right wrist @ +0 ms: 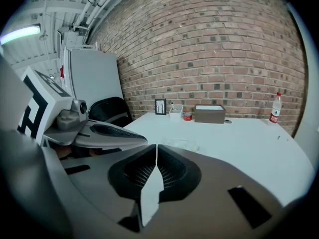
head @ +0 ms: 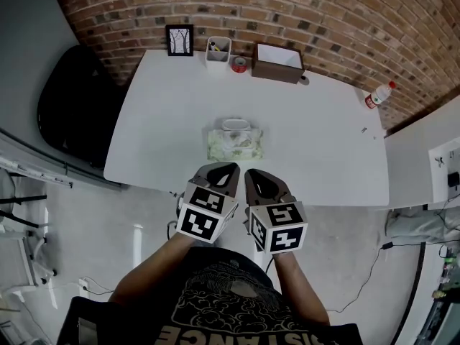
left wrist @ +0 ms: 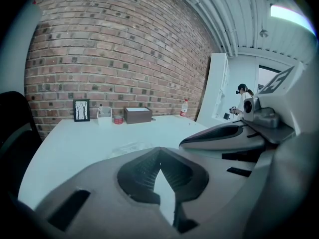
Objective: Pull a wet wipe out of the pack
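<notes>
The wet wipe pack (head: 234, 141) lies flat near the middle of the white desk (head: 323, 142), its pale flap turned up and facing away from the person, well apart from anything else. That leaves open room on every side for an approach.

Both tools hang side by side at the near desk edge, just short of the pack and not touching it. The left claw (head: 228, 168) is clenched with nothing between its jaws; its own view shows the ridged pads meeting at the tips. The right claw (head: 253, 173) is likewise clenched and empty. Both point at the pack, which looks like a ready stance ahead of the reach; I judge the pull not yet begun.

Along the brick wall stand a picture frame (head: 179, 40), a white pen holder (head: 218, 51), a brown box (head: 277, 62) and a bottle (head: 379, 95), all well clear of the work.
</notes>
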`<state>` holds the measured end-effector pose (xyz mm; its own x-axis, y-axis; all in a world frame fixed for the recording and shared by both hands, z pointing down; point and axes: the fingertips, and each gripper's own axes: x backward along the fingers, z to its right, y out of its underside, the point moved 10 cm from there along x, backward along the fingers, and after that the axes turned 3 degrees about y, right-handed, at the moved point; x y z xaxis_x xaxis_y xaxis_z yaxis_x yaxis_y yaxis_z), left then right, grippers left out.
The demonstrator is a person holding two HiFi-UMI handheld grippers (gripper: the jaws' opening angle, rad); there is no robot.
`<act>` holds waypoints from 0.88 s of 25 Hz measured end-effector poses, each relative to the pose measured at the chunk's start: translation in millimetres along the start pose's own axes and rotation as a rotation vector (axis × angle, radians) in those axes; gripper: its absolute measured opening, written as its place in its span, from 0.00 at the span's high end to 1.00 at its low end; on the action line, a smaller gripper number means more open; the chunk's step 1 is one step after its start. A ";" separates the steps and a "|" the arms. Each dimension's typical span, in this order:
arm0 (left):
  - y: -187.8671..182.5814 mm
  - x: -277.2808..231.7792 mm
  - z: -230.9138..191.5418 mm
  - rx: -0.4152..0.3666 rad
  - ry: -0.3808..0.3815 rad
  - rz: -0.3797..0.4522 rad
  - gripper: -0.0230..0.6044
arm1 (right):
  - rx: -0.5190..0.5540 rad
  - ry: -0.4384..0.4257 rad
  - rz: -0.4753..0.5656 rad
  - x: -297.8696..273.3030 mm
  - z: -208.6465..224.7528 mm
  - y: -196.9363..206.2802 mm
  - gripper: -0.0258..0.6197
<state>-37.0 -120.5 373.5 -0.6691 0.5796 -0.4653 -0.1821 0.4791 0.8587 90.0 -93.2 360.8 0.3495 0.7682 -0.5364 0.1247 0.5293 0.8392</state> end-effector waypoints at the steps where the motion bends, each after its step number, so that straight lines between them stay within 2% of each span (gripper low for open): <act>1: -0.4 -0.4 -3.7 -0.001 0.007 0.002 0.95 | -0.006 0.005 -0.002 -3.5 -1.2 -0.8 0.93; 12: -0.8 -4.8 -31.4 -0.033 0.036 0.021 0.95 | -0.029 0.059 -0.006 -31.8 -9.9 -4.8 0.93; 22: -1.3 -21.7 -36.6 -0.029 0.013 0.015 0.95 | -0.049 0.047 0.000 -48.0 5.2 -3.7 0.93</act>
<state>-48.6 -157.8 390.4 -0.6813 0.5778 -0.4493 -0.1927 0.4505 0.8717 77.6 -134.0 383.8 0.3054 0.7838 -0.5407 0.0786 0.5451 0.8347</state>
